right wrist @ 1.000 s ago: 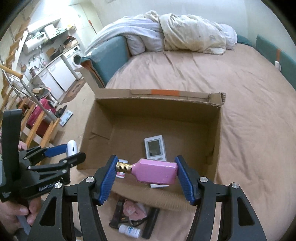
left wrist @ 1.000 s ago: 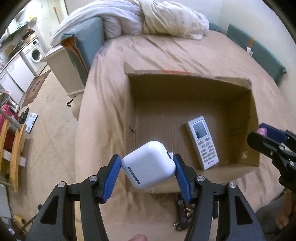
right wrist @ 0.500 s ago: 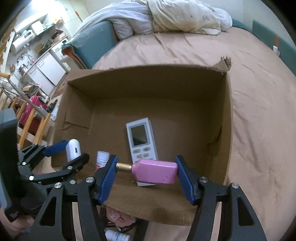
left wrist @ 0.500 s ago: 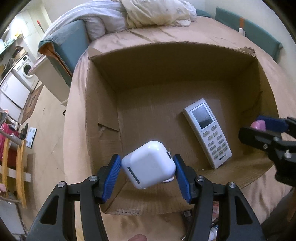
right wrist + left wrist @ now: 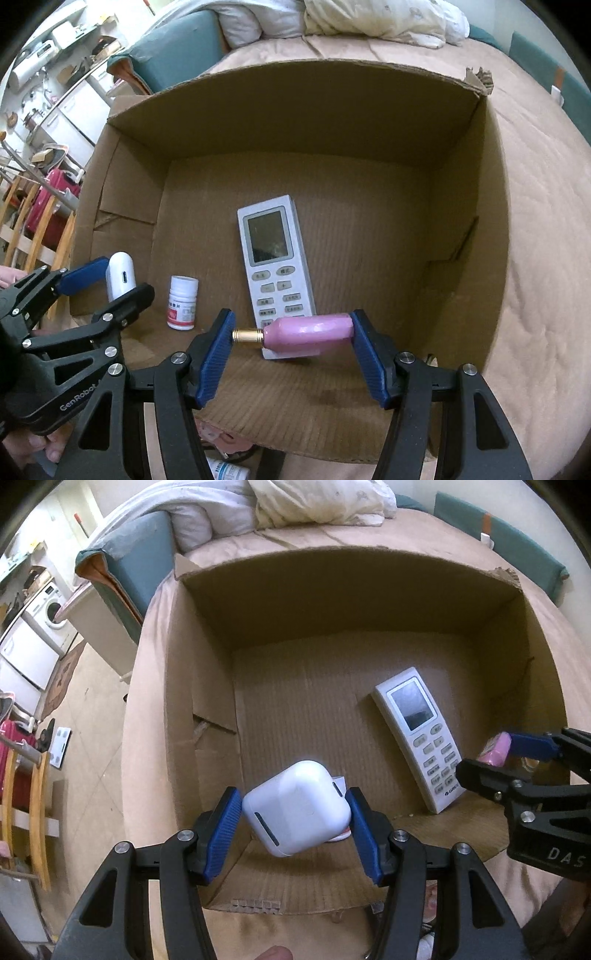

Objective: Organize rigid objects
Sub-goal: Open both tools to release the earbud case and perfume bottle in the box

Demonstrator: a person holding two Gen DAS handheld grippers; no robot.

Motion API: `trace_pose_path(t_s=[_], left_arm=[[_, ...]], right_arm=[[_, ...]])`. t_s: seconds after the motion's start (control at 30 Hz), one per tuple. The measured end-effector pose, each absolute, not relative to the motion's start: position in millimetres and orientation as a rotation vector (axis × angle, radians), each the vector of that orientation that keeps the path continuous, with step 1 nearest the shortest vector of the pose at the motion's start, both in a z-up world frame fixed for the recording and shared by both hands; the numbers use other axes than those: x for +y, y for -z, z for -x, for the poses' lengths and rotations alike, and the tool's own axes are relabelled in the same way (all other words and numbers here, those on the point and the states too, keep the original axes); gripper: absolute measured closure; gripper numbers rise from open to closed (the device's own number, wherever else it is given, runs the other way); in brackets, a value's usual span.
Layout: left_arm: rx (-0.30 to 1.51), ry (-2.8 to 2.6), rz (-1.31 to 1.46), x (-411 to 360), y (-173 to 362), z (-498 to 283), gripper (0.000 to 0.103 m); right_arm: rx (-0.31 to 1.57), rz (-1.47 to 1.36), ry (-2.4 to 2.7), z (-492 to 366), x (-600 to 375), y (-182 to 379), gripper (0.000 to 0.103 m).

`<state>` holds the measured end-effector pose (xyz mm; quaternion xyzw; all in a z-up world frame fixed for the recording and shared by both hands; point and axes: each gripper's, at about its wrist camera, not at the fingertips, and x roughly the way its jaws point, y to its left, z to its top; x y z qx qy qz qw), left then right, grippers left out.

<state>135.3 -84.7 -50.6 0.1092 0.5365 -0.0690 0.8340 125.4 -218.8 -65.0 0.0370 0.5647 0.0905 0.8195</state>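
Note:
An open cardboard box [image 5: 351,598] sits on the bed. On its floor lie a white remote control [image 5: 417,738] and a small white pill bottle [image 5: 181,302] standing upright. My left gripper [image 5: 295,805] is shut on a white rounded case [image 5: 295,816], held tilted over the box's near left corner. My right gripper [image 5: 291,326] is shut on a pink bottle [image 5: 310,332] with a gold cap, lying crosswise just above the remote's [image 5: 275,258] near end. Each gripper shows in the other's view: the right gripper [image 5: 487,755] and the left gripper [image 5: 123,278].
The box [image 5: 295,66] rests on a tan bedsheet [image 5: 546,221], with a heaped duvet [image 5: 314,502] behind it. A small bottle [image 5: 225,470] and other bits lie on the bed in front of the box. At left are floor, a wooden chair [image 5: 37,812] and a washing machine [image 5: 51,609].
Both grippers have sunk toward the box, which now fills the views; most of that drop came early. Each still holds its object in the same way.

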Motion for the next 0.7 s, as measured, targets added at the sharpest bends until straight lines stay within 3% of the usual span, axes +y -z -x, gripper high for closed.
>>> trace_pose_path(t_s=[0.2, 0.33, 0.43, 0.57, 0.7], left_arm=[[1.138, 0.149, -0.237, -85.1, 52.1, -134.9, 0.048], [1.133, 0.148, -0.234, -83.3, 51.7, -135.1, 0.048], [1.130, 0.147, -0.245, -84.4, 51.9, -134.0, 0.048], [1.133, 0.155, -0.247, -85.6, 53.2, -132.1, 0.048], [1.139, 0.150, -0.242, -85.3, 52.0, -132.3, 0.044]], right_arm=[[1.172, -0.083, -0.186, -122.5, -219.6, 57.8, 0.036], [1.149, -0.101, -0.185, -123.1, -222.3, 51.3, 0.017], [1.113, -0.116, -0.189, -123.0, -225.0, 42.9, 0.015], [1.063, -0.154, -0.193, -123.0, -230.8, 32.4, 0.002], [1.041, -0.190, -0.206, -125.1, -230.7, 30.6, 0.000]])
